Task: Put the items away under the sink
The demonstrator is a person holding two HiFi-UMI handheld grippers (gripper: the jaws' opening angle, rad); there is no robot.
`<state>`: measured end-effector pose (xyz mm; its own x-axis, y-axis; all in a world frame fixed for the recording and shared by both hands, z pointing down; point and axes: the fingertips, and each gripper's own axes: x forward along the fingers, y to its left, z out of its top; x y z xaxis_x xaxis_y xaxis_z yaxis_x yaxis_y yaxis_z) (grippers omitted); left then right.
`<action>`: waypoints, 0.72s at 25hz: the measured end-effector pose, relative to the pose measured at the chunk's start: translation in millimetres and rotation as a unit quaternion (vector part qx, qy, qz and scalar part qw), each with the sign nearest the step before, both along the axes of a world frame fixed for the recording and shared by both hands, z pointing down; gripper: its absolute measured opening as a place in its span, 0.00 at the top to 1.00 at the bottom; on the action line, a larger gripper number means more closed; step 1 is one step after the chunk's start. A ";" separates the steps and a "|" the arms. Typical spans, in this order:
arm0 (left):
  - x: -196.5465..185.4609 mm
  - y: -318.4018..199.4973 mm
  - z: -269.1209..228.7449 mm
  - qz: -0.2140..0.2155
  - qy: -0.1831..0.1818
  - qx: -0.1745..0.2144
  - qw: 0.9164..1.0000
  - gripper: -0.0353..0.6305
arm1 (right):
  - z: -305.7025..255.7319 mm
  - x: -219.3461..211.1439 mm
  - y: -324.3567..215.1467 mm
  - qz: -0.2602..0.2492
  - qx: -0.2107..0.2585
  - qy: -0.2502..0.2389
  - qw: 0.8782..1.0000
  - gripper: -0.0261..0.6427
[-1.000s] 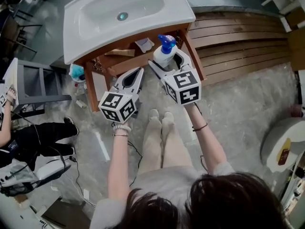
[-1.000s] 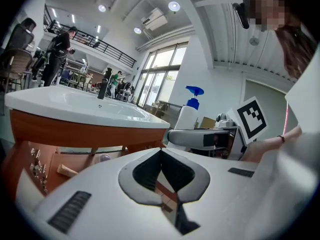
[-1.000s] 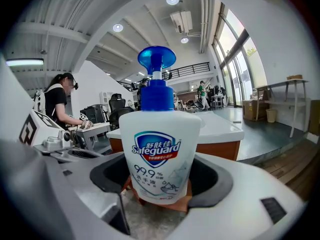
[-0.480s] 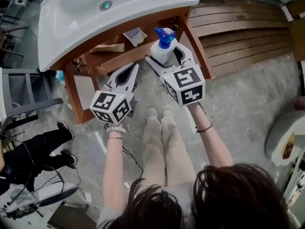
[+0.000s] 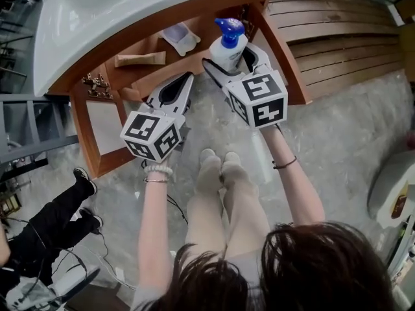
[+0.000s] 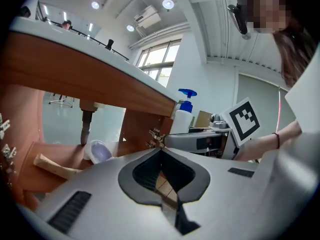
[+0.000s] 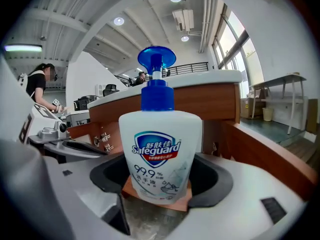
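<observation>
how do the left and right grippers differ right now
The right gripper grips the soap bottle; the left gripper holds nothing, fingers together. The right gripper sits by the cabinet's right wall; the left gripper nearer its middle. Both point into the cabinet.

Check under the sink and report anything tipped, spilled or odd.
A cup lies tipped on its side on the shelf beside a flat-lying tube. No spill shows. The bottle is upright in the right gripper.
</observation>
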<state>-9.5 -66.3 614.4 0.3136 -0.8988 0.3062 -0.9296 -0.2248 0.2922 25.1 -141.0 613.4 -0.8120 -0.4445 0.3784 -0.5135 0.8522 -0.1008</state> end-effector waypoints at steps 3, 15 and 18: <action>1.8 -4.6 12.8 0.004 0.002 0.009 1.000 0.95 | 13.0 -1.1 -4.7 0.006 0.004 -0.003 1.000 0.42; -16.4 -28.0 69.4 0.022 -0.012 0.030 0.999 0.95 | 56.4 -20.1 -47.0 0.035 0.032 -0.021 0.999 0.42; -24.4 -36.8 77.8 0.025 -0.017 0.040 0.999 0.95 | 64.6 -24.7 -58.1 0.043 0.038 -0.026 0.998 0.42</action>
